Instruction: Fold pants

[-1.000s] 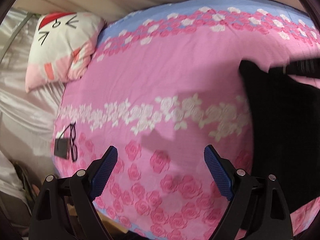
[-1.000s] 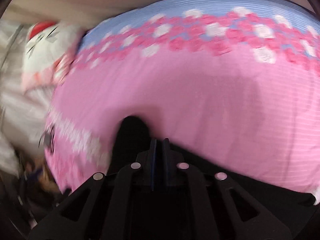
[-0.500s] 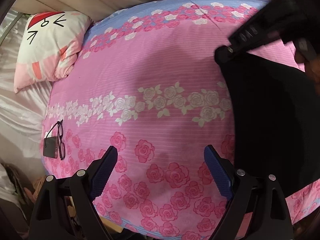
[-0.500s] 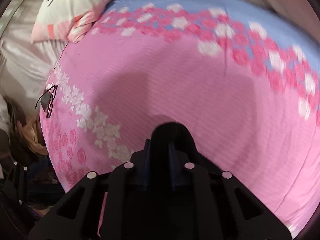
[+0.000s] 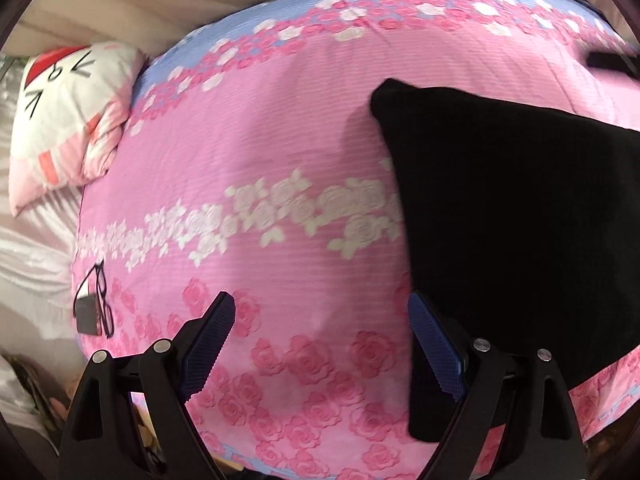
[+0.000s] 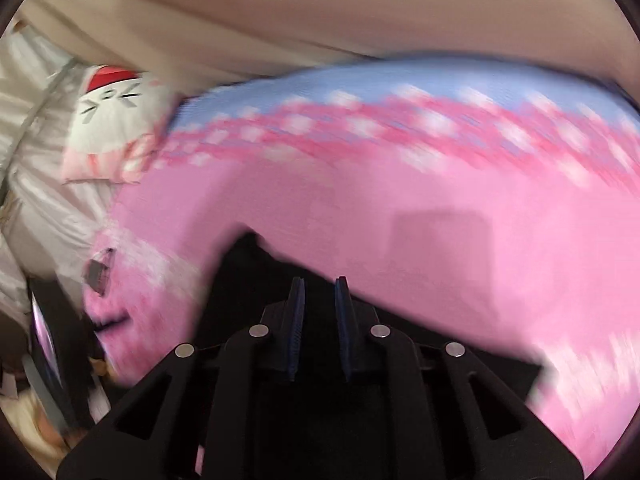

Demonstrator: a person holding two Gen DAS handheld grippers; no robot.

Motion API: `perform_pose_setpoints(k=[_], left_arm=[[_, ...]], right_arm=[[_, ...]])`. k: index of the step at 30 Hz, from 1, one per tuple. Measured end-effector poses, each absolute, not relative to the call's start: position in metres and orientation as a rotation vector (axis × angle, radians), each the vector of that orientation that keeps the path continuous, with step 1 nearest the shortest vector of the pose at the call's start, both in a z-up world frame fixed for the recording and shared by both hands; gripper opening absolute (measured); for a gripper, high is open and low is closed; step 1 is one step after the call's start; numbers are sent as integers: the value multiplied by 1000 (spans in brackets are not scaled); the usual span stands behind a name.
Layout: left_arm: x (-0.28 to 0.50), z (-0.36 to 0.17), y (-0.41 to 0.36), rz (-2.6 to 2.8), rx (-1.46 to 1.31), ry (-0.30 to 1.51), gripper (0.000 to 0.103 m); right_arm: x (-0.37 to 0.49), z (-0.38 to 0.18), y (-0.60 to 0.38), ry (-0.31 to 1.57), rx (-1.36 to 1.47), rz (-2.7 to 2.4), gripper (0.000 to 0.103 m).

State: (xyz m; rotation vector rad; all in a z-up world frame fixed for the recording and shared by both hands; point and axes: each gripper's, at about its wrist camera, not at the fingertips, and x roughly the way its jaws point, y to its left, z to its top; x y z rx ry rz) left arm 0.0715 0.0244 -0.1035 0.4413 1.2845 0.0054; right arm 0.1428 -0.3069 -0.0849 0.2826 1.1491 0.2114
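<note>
The right gripper (image 6: 319, 286) has let go of the black pants (image 5: 520, 208), jaws now parted; left gripper (image 5: 322, 312) jaws stay wide.

place: home bedroom | evidence: bed with rose-print quilt (image 5: 280, 128), cartoon-cat pillow (image 5: 68, 120), eyeglasses (image 5: 102, 300)

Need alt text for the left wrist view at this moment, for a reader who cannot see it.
Black pants lie spread on the right side of a pink rose-print bedspread, with the left gripper above the bed beside them, its blue-padded jaws wide apart and nothing between them. A cat-face pillow sits at far left, and glasses with a small dark case lie near the bedspread's left edge.
</note>
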Motion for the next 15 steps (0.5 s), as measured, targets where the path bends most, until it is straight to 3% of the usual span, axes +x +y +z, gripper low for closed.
perform_pose_setpoints(k=[2, 3, 4, 6, 10, 15], left_arm=[[73, -105, 12, 18, 494, 1271, 85], [75, -106, 8, 20, 510, 1266, 85], [77, -107, 5, 24, 526, 1264, 85], [82, -109, 3, 22, 515, 1274, 85], [88, -106, 0, 50, 553, 1268, 86], [86, -84, -5, 37, 520, 1219, 86]], right_arm=[[117, -106, -347, 1161, 358, 92, 16], [107, -124, -370, 1181, 391, 24, 11], [102, -135, -383, 1172, 449, 28, 0], [92, -140, -403, 1131, 605, 39, 0], [60, -98, -413, 1016, 606, -17, 7], [15, -106, -416, 1119, 598, 26, 15]])
